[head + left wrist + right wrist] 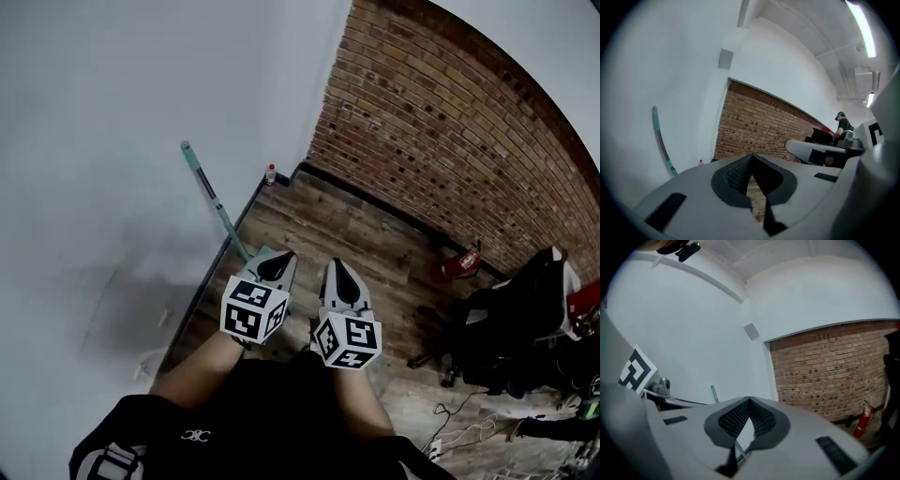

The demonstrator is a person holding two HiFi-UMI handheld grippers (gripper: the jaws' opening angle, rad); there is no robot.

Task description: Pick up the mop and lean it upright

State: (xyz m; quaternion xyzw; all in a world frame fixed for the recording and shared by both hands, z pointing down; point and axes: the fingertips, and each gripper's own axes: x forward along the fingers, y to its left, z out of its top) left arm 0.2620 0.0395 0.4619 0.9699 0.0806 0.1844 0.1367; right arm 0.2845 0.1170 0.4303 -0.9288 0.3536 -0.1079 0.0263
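Note:
The mop (214, 202) leans upright against the white wall, its teal and grey handle slanting up to the left. Its lower end is hidden behind my left gripper (278, 256). The mop handle (661, 140) shows at the left of the left gripper view, and the top of the handle (714, 393) peeks over the jaws in the right gripper view. Both grippers are held close to my body, apart from the mop. My left gripper (750, 157) is shut and empty. My right gripper (337, 268) (750, 401) is shut and empty too.
A small bottle (271, 174) stands in the corner where the white wall meets the brick wall (450, 141). A red fire extinguisher (457, 264) lies by the brick wall. A black chair with bags (525, 319) and cables (459, 427) are at the right.

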